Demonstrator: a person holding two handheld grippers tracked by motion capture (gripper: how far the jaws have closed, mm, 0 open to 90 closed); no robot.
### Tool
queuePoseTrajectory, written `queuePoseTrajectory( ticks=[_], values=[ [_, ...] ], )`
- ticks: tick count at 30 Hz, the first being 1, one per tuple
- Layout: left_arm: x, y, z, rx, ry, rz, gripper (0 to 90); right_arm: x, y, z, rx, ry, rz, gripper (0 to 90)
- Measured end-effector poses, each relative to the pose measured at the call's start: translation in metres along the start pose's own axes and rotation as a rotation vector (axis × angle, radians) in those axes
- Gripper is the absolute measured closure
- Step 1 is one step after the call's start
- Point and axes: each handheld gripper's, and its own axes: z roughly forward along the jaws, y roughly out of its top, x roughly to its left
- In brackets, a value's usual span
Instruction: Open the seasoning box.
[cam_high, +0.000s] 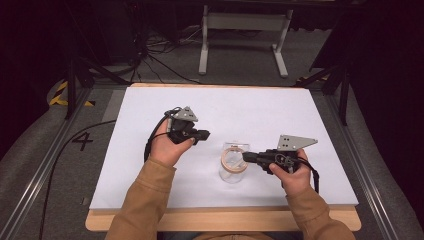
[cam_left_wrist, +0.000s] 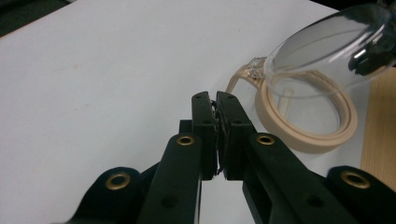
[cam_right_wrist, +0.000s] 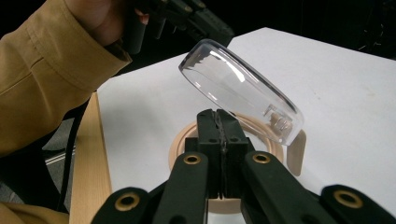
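A clear glass jar (cam_high: 233, 172) with a beige seal ring (cam_left_wrist: 308, 137) stands on the white table top (cam_high: 260, 110), near the front. Its clear hinged lid (cam_right_wrist: 238, 88) is tilted up and open. My right gripper (cam_high: 246, 156) comes in from the jar's right with its jaws pressed together; its tips (cam_right_wrist: 217, 114) sit at the ring's near rim, just under the raised lid. I cannot see anything pinched between them. My left gripper (cam_high: 205, 134) hovers a little left of the jar and beyond it, shut and empty (cam_left_wrist: 215, 100), above bare table.
The white sheet lies on a wooden board (cam_high: 225, 220) whose edge shows at the front. Metal rails (cam_high: 45, 165) run along both sides. Cables (cam_high: 155, 55) and a white stand (cam_high: 245, 30) are on the floor beyond the table.
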Motion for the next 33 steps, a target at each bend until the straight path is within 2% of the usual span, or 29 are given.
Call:
queuePoseTrajectory(
  ticks=[1,6,7,10,17,21,28,33],
  values=[
    [0.000,-0.003,-0.002,-0.001,0.002,-0.017,86.2,-0.001,0.001,0.000,-0.002,0.002,0.002,90.0],
    [0.003,-0.011,-0.012,0.018,0.019,-0.032,86.5,-0.006,0.005,0.001,-0.010,0.004,-0.003,90.0],
    [0.005,-0.014,-0.017,0.017,0.024,-0.049,86.6,-0.008,0.008,0.002,-0.013,0.006,-0.005,90.0],
    [0.006,-0.019,-0.021,0.015,0.032,-0.063,86.6,-0.010,0.009,0.003,-0.014,0.008,-0.005,90.0],
    [0.010,-0.030,-0.033,0.036,0.046,-0.101,86.5,-0.021,0.014,0.004,-0.020,-0.011,-0.010,90.0],
    [0.010,-0.036,-0.039,0.049,0.057,-0.123,86.6,-0.029,0.015,0.007,-0.022,-0.033,0.005,90.0],
    [0.010,-0.044,-0.047,0.050,0.073,-0.136,86.4,-0.039,0.015,0.012,-0.003,-0.075,0.001,90.0],
    [0.010,-0.046,-0.049,0.049,0.075,-0.136,86.2,-0.041,0.016,0.013,-0.004,-0.071,0.008,90.0]
  ],
)
